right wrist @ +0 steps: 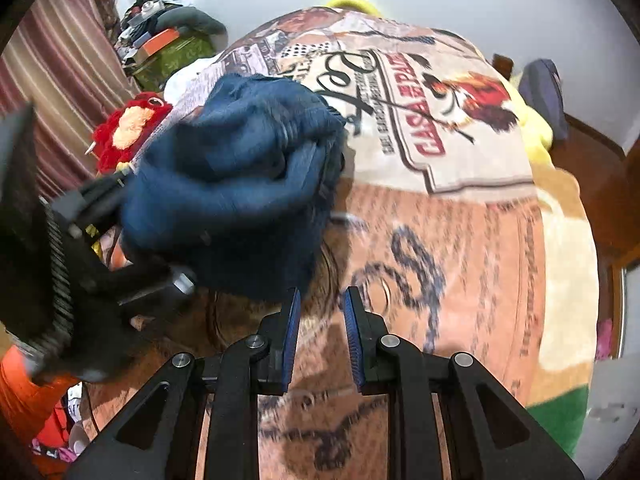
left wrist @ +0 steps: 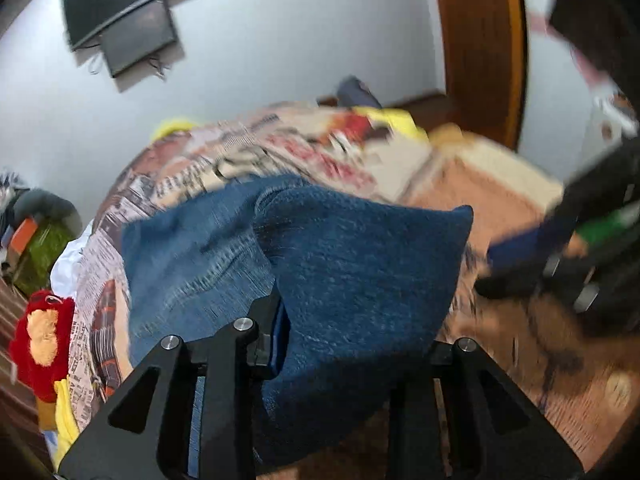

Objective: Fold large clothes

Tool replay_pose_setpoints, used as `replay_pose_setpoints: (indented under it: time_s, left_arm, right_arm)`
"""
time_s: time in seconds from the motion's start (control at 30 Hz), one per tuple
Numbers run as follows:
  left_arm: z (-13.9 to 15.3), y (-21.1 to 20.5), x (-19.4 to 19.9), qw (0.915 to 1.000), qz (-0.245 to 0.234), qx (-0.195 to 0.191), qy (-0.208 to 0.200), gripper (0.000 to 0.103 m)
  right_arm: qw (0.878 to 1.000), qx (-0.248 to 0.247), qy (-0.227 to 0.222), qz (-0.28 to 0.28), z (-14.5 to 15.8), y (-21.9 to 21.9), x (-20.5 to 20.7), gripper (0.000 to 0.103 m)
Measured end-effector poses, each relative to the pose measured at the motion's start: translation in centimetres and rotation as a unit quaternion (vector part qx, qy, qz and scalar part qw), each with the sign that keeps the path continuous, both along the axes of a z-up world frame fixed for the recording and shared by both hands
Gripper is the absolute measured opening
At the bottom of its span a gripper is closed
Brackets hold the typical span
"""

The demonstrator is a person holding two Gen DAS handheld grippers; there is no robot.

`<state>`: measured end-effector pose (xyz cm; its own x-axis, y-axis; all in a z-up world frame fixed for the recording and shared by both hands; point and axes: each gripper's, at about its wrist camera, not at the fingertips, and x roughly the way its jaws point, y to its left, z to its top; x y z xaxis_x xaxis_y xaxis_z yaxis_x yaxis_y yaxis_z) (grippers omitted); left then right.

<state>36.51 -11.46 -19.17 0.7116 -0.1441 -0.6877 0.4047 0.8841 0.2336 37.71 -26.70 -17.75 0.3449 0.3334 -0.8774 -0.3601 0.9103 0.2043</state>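
Observation:
A pair of blue jeans (left wrist: 340, 272) is bunched in a thick fold over my left gripper (left wrist: 352, 336), which is shut on it and holds it above the bed. The cloth hides the right finger. In the right wrist view the same jeans (right wrist: 240, 168) hang as a dark blue bundle from the left gripper (right wrist: 132, 216) at the left. My right gripper (right wrist: 320, 320) is open and empty, its blue pads just below and right of the bundle, not touching it. It shows blurred at the right of the left wrist view (left wrist: 520, 276).
The bed carries a printed blanket (right wrist: 460, 240) with newspaper and rooster patterns. A red plush toy (right wrist: 128, 128) lies at the bed's left edge, a yellow plush (right wrist: 536, 128) at the far right. Striped curtain (right wrist: 60, 80) at left, wooden door frame (left wrist: 480, 40) at right.

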Motion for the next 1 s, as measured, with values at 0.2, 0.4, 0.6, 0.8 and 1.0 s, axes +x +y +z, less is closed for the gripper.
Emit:
replay_pose_setpoints:
  time_s: [0.2,0.4,0.6,0.8,1.0]
  left_arm:
    - [-0.7,-0.9,-1.7,0.9994,0.011,0.031,0.012,0.034]
    - [0.9,-0.2,-3.0,0.9985,-0.005,-0.020,0.050,0.098]
    - [3.7,2.2,-4.8,0.9990,0.012,-0.038,0.020,0.099]
    - [5.4,8.5,-3.9,0.9937,0.071,-0.085,0.015,0.099]
    - [3.7,14.9,-1.3,0.9813,0.150,-0.110,0.049,0.099]
  right_arm:
    - [1.000,0.008,0.001,-0.018,-0.2,-1.4,-2.0,0.018]
    - [0.999,0.017,-0.011,-0.033,1.2,-2.7,-3.1,0.018]
    - [0.999,0.020,-0.038,-0.033,3.6,-2.4,-3.7,0.018]
    - [0.998,0.025,-0.061,-0.011,5.4,0.2,-3.1,0.018]
    - [0.997,0.036,-0.066,0.023,5.8,4.6,-1.2,0.018]
